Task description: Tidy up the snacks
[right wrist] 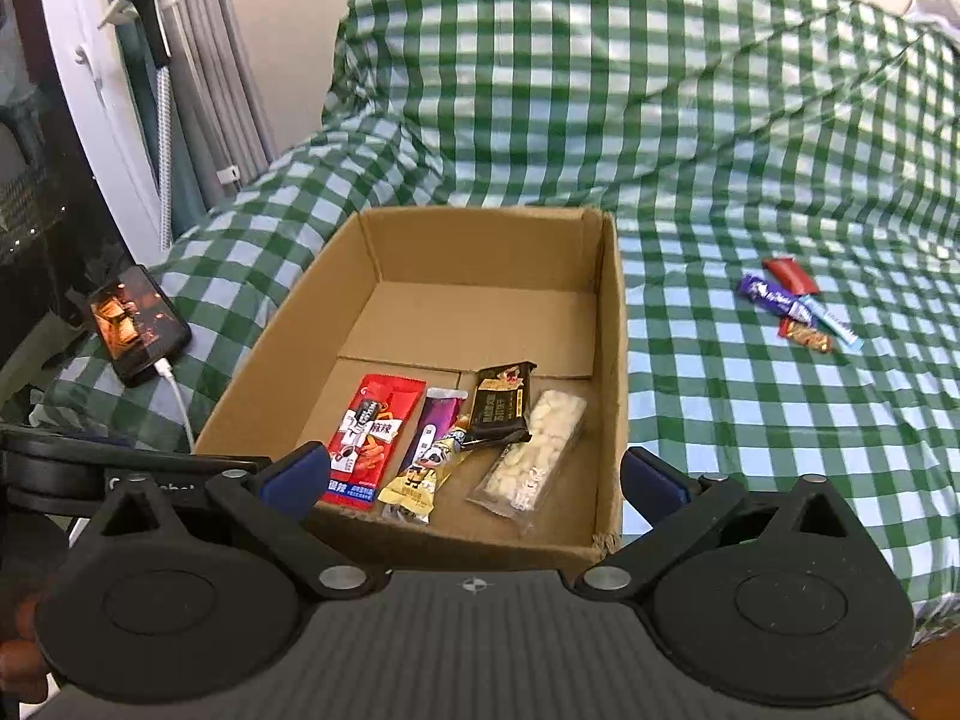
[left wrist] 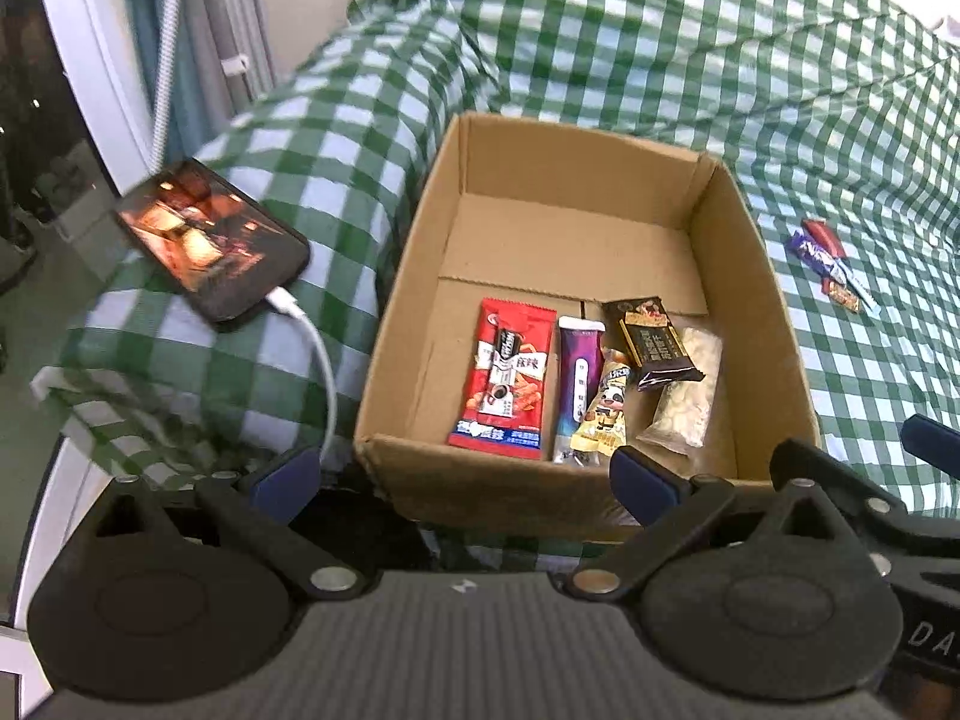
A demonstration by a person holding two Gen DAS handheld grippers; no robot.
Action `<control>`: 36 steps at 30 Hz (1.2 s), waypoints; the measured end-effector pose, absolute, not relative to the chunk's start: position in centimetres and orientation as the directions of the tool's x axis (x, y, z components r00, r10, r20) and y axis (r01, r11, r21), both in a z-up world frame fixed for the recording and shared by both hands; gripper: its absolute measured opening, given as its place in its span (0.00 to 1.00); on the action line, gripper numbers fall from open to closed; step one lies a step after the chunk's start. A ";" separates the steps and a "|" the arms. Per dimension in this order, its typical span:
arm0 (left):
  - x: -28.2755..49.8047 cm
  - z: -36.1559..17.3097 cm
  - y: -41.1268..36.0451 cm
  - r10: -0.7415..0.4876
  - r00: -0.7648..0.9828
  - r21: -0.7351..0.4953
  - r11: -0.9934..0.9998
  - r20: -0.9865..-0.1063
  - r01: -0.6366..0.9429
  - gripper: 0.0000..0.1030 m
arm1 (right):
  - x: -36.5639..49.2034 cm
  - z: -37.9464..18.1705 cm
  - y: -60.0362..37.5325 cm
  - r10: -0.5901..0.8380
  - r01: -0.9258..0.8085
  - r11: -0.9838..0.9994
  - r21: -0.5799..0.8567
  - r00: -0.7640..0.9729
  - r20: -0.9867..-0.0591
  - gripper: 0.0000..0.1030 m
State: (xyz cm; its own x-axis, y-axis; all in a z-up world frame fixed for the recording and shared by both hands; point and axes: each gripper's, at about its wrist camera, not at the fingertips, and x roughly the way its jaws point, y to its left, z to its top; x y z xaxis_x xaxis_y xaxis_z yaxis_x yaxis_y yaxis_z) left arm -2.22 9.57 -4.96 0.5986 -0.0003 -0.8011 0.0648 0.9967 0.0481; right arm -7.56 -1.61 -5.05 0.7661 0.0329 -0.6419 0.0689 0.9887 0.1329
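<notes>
Checked bedspread point(right wrist: 750, 420) | both grippers, left gripper point(left wrist: 462, 474) and right gripper point(right wrist: 474, 474), released, empty above box point(right wrist: 612, 360) | step: between picks | next: loose snacks point(right wrist: 792, 306) far right of right gripper

My left wrist view: from just behind my left claw point(left wrist: 462, 474), angled steeply down, close over the cardboard box point(left wrist: 774, 324). My right wrist view: shallower, slightly farther back. Shared: box point(right wrist: 612, 360), checked cover point(right wrist: 750, 420), phone point(right wrist: 141, 324).
</notes>
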 end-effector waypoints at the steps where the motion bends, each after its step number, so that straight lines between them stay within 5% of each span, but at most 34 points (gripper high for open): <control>1: -2.7 -4.7 9.6 0.004 0.609 0.054 0.996 -0.793 0.064 1.00 | -8.1 -4.9 -1.5 0.030 0.068 0.989 0.130 0.771 -0.636 0.99; 36: -11.3 -1.4 9.7 0.011 0.710 0.064 0.997 -0.704 0.048 1.00 | -17.2 -2.5 -0.2 -0.005 0.048 0.996 0.071 0.859 -0.511 0.99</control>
State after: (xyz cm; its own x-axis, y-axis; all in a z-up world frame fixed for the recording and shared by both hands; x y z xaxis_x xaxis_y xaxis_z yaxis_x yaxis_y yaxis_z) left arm -11.26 9.72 -1.42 0.7104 0.0112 -0.7037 0.0479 0.9968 0.0642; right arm -17.21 -0.22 -2.52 0.8594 -0.0047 -0.5113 0.0475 0.9964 0.0706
